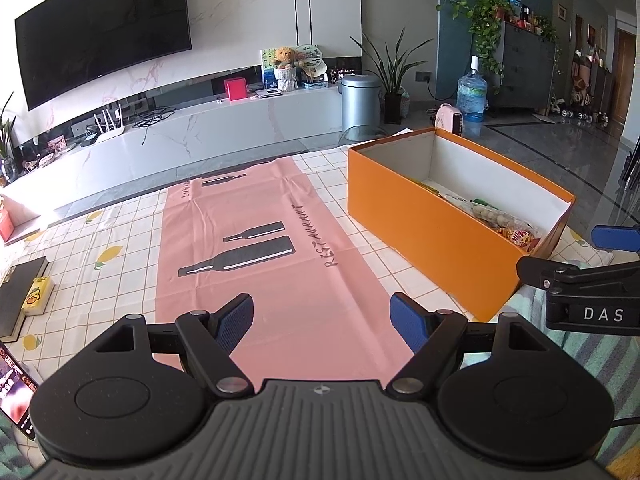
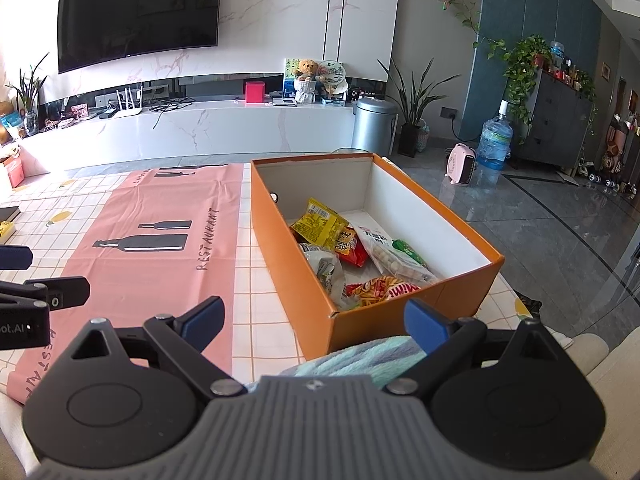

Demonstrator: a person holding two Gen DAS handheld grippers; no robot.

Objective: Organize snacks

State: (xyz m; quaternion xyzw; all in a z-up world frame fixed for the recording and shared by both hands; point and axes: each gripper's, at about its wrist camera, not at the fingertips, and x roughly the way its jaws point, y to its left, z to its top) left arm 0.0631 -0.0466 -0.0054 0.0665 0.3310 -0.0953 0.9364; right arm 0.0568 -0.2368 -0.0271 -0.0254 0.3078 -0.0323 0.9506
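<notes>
Tabletop's orange box (image 2: 400,280) reveals snack packets (image 2: 344,248) only from the right wrist; both hand-held grippers released.

A checked tablecloth (image 1: 120,240) carries a pink mat (image 1: 260,248) and orange box (image 2: 288,256).

You have one orange box (image 2: 304,280) on the table, with about seven snack packets (image 2: 320,222) inside it, overlapping so the count is approximate. One pink mat (image 1: 276,264) lies beside it, printed with three whole bottle silhouettes (image 1: 236,262).
</notes>
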